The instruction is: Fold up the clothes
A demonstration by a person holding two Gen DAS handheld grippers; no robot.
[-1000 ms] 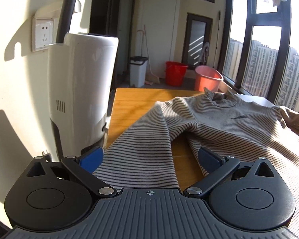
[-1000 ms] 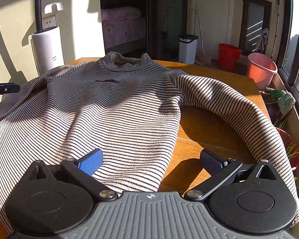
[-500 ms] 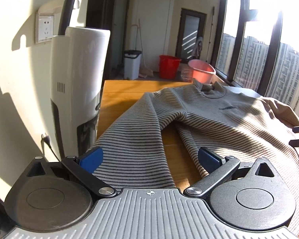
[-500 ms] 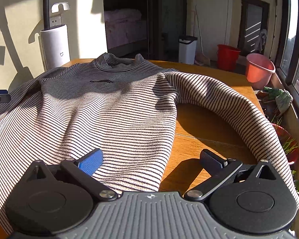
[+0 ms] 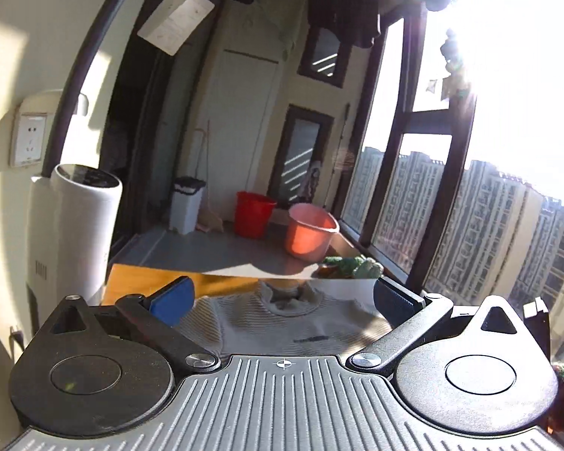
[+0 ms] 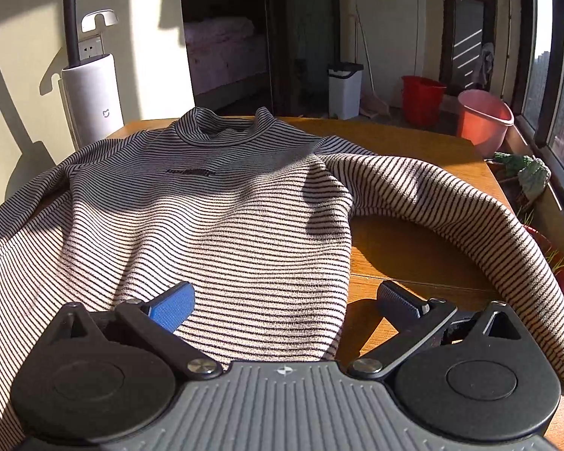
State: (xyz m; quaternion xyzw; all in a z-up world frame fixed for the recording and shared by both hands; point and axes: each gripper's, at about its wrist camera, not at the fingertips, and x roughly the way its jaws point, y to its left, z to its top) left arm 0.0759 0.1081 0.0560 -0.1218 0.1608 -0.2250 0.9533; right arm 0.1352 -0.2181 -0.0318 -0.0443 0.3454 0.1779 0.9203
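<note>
While the striped sweater (image 6: pixel 206 218) lies spread on the table (image 6: pixel 413 251) mid-frame, both jaws gape, holding nothing. Right hand-held gripper (image 6: pixel 282 300) sits over its hem at frame bottom; left hand-held gripper (image 5: pixel 282 297) points at the collar.

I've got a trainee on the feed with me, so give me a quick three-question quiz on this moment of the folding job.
1. True or false: the right gripper is shut on the sweater.
2. Which lies curved over the bare table, on the side by the window: A) a sleeve, B) the collar, C) the hem?
3. Fill in: beside the red bucket on the floor stands a ____ bucket.

Key: 1. False: both grippers are open and hold nothing; the left gripper shows the same. 2. A. 3. Pink.
</note>
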